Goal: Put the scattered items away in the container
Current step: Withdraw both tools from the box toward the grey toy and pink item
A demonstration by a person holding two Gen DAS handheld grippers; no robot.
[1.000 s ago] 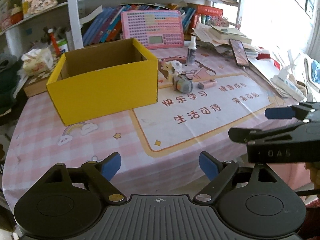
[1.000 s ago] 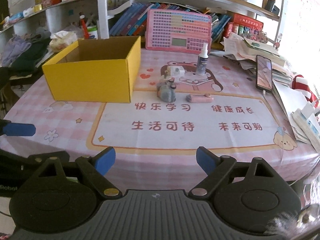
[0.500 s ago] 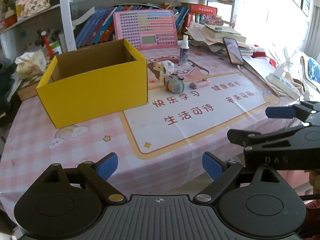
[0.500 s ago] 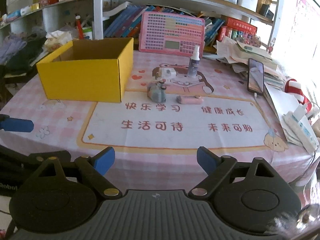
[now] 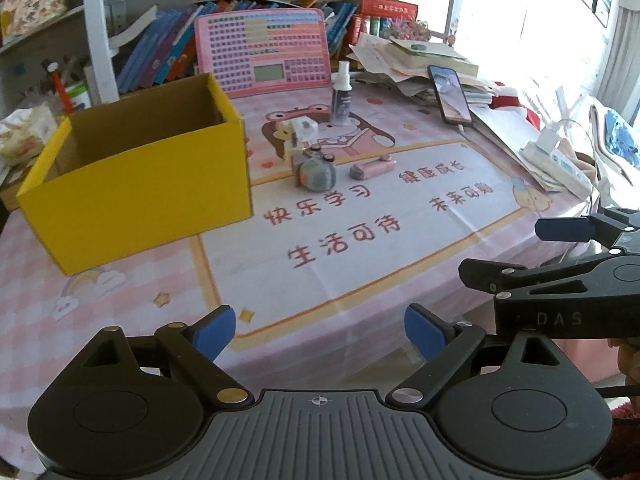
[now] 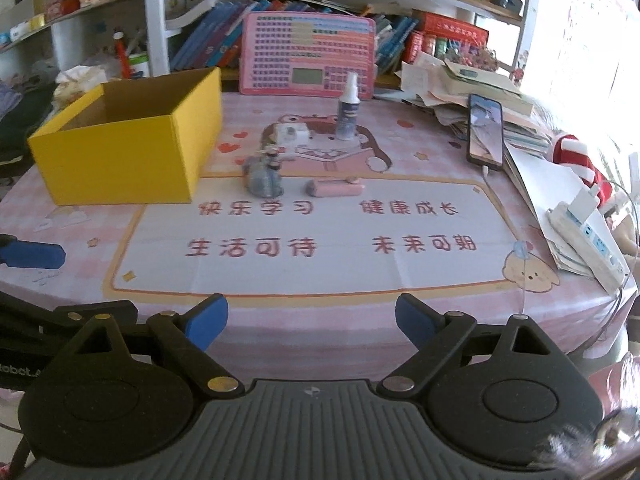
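An open yellow cardboard box point(image 5: 136, 184) point(image 6: 128, 152) stands on the left of the pink table; what shows of its inside is bare. To its right lie a grey plush toy point(image 5: 316, 172) point(image 6: 264, 178), a pink tube-like item point(image 5: 370, 168) point(image 6: 334, 188), a small white block point(image 5: 302, 130) point(image 6: 290, 134) and an upright spray bottle point(image 5: 341, 96) point(image 6: 348, 110). My left gripper point(image 5: 318, 334) is open and empty near the table's front edge. My right gripper point(image 6: 312, 322) is open and empty beside it, seen in the left wrist view point(image 5: 560, 256).
A pink keyboard toy point(image 5: 262, 52) leans against the bookshelf behind. A phone point(image 6: 486, 130) rests on stacked papers at right. A power strip point(image 6: 588, 240) lies at the right edge. A printed mat point(image 6: 312, 240) covers the table's middle.
Both grippers have drifted slightly nearer to the table, so the box and items look larger. Both grippers stay open and no item has moved.
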